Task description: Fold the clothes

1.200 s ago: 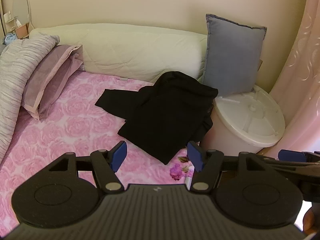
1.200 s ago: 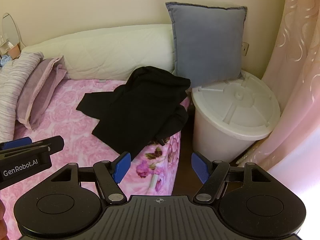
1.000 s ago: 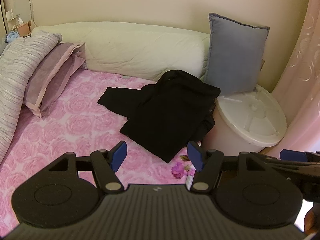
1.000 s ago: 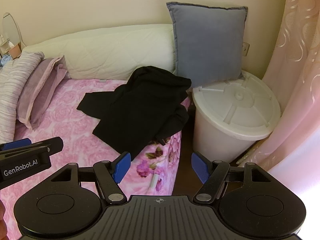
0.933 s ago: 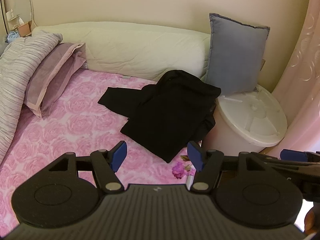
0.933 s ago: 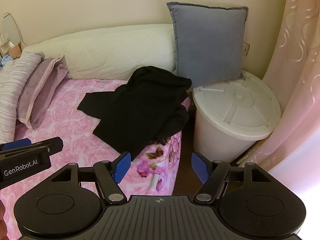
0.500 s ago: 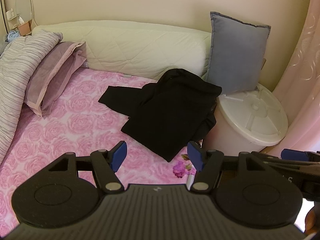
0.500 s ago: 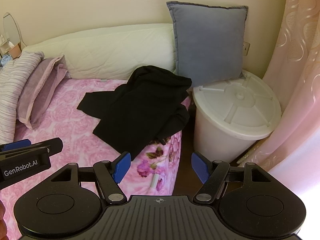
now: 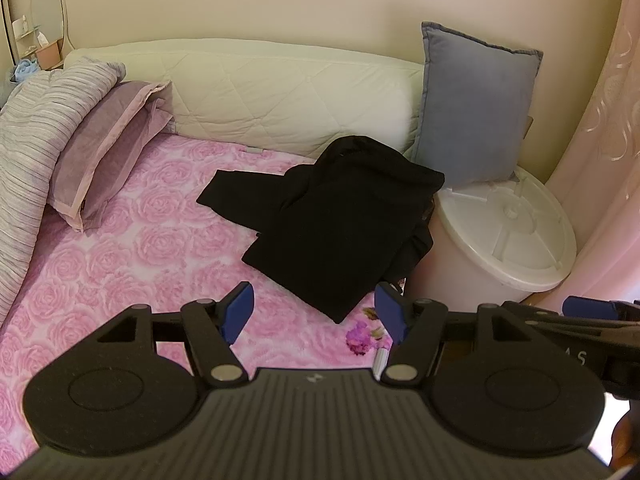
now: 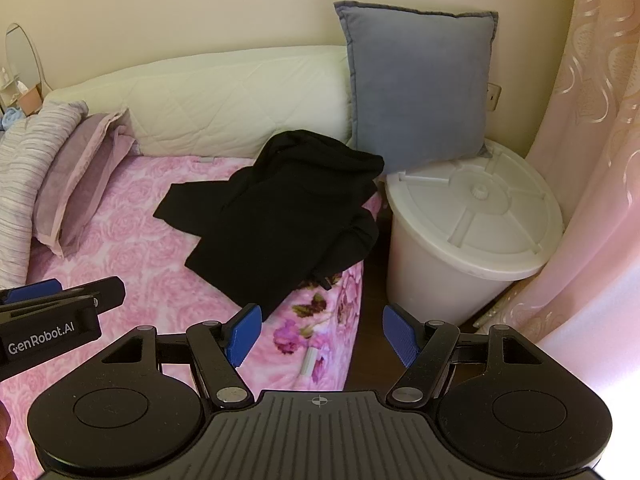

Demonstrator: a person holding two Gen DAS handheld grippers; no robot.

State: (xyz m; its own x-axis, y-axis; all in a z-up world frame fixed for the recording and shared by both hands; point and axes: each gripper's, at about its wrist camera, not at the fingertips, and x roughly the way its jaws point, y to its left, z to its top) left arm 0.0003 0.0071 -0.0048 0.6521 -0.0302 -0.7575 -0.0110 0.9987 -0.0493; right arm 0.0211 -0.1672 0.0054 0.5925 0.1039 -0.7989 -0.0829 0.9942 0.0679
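A crumpled black garment (image 9: 340, 216) (image 10: 276, 212) lies on the pink rose-patterned bed (image 9: 120, 264) (image 10: 132, 256), near its right edge, with one part hanging over the side. My left gripper (image 9: 316, 312) stands open above the bed, short of the garment's near corner, holding nothing. My right gripper (image 10: 322, 332) is open too, hovering over the bed's right edge and the floor gap, empty. Each gripper shows at the side of the other's view.
A white lidded bin (image 9: 504, 236) (image 10: 468, 232) stands right of the bed, with a grey-blue cushion (image 9: 476, 100) (image 10: 416, 84) leaning behind it. A cream quilted bolster (image 9: 280, 96), a mauve pillow (image 9: 104, 148) and a striped duvet (image 9: 36, 128) line the back and left. Pink curtain (image 10: 592, 120) hangs on the right.
Both views have shifted only slightly; the left gripper has drifted a little so the garment sits marginally further right. Both stay open, and the garment has not moved.
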